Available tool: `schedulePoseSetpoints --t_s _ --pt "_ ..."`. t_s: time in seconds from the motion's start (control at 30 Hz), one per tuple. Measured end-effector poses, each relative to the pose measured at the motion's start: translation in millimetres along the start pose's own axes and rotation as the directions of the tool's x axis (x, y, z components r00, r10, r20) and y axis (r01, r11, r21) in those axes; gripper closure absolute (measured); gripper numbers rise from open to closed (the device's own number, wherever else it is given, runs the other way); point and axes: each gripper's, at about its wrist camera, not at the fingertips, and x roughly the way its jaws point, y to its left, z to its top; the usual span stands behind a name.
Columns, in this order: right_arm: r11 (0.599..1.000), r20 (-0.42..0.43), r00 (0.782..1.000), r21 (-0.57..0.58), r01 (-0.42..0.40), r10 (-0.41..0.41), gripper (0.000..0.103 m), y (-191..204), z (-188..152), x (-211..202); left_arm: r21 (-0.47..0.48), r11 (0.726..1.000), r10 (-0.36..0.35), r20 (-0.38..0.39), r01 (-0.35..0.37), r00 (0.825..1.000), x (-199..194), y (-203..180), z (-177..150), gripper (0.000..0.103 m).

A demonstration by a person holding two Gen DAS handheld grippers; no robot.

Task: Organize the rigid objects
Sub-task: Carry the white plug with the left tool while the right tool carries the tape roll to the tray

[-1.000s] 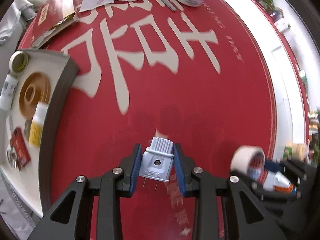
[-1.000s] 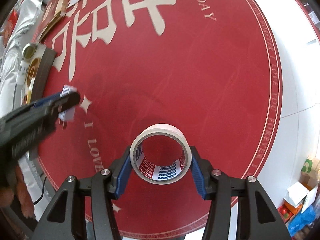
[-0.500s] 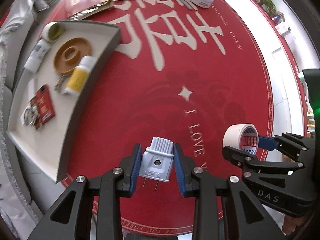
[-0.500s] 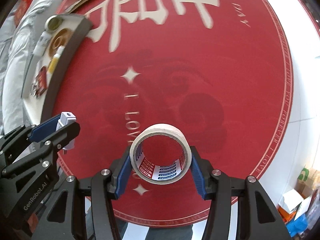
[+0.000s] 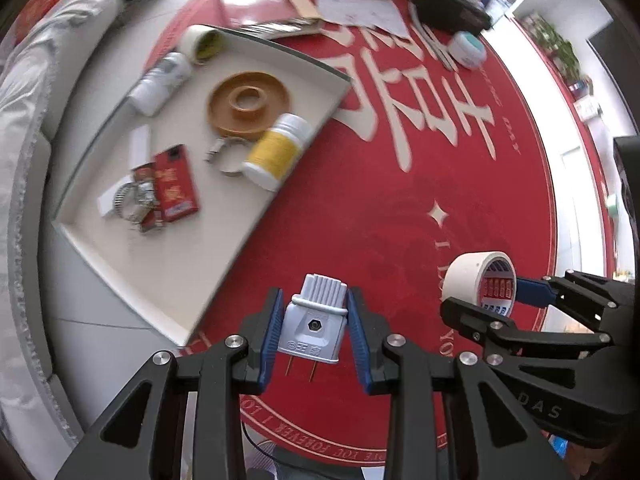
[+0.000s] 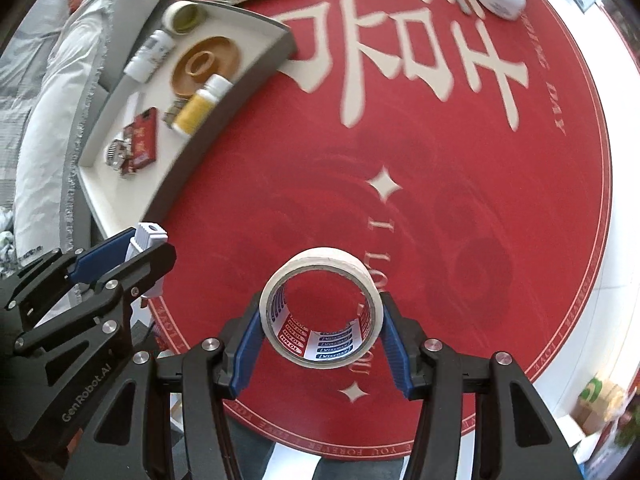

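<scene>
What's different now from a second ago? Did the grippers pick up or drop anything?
Nothing picked up or dropped. Both grippers travelled over the red mat toward the tray, which was at the left edge of the left view and now fills much of it. The left gripper still clamps the plug, the right gripper still clamps the tape roll. The tray's contents lie as before.

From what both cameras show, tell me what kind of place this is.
Probably a lived-in home or informal workroom: a round red table with celebratory lettering, a tray of household odds and ends, bedding-like fabric beside it, and cluttered shelves behind.
</scene>
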Motion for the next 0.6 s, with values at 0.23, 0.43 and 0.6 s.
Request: schedulePoseSetpoints --t_s 0.23,0.43,0.6 --pt "0.998 0.025 1.000 -0.059 -0.006 0.008 0.048 21 24 -4 -0.112 0.993 0.044 0.038 -0.040 0.998 -12 43 2 0.069" --pt "0.995 0.052 0.998 -0.097 -0.023 0.028 0.048 48 42 -10 -0.177 0.982 0.080 0.059 -0.068 0.995 -15 70 8 0.069" --pt "0.993 0.071 0.996 -0.117 -0.035 0.044 0.048 60 55 -13 -0.209 0.974 0.104 0.069 -0.088 0.992 -17 84 13 0.069"
